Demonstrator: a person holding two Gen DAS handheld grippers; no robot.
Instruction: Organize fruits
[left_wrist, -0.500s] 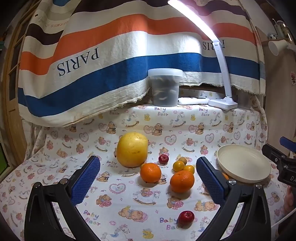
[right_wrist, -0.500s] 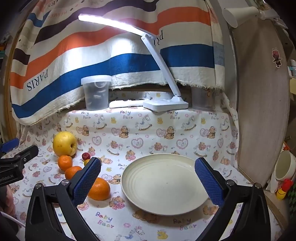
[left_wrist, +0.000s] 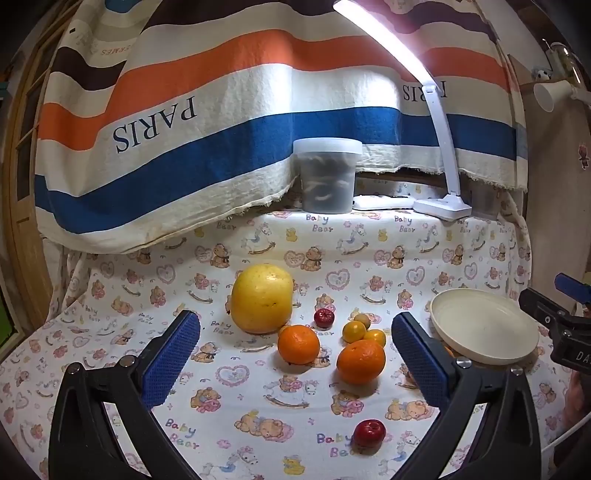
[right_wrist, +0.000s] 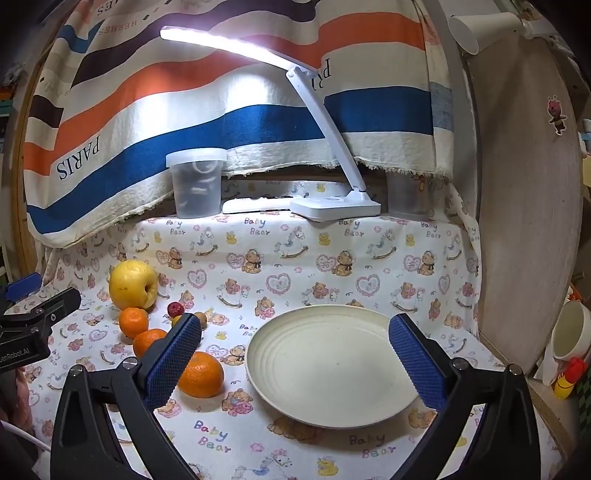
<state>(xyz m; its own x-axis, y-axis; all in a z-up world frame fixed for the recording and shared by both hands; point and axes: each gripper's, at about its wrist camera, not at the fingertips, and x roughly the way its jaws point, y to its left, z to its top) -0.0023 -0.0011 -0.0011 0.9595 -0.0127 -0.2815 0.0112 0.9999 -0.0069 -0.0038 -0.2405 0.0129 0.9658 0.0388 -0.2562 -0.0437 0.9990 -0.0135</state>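
Fruit lies scattered on the bear-print cloth. In the left wrist view a big yellow pomelo (left_wrist: 263, 297) sits farthest back, with two oranges (left_wrist: 298, 344) (left_wrist: 361, 361), small yellow citrus (left_wrist: 354, 331), a small red fruit (left_wrist: 324, 318) and a nearer red apple (left_wrist: 369, 432). My left gripper (left_wrist: 295, 362) stands open above the cloth, short of the oranges, nothing between its blue pads. A cream plate (right_wrist: 332, 365) holds nothing; my right gripper (right_wrist: 295, 360) hangs open in front of it. An orange (right_wrist: 201, 373) lies left of the plate, partly behind the left pad.
A lidded plastic tub (left_wrist: 327, 173) and a lit white desk lamp (left_wrist: 441, 206) stand at the back under a striped towel. A wooden panel (right_wrist: 528, 221) walls the right side, with a cup (right_wrist: 570, 334) beyond it. Each gripper shows at the edge of the other's view.
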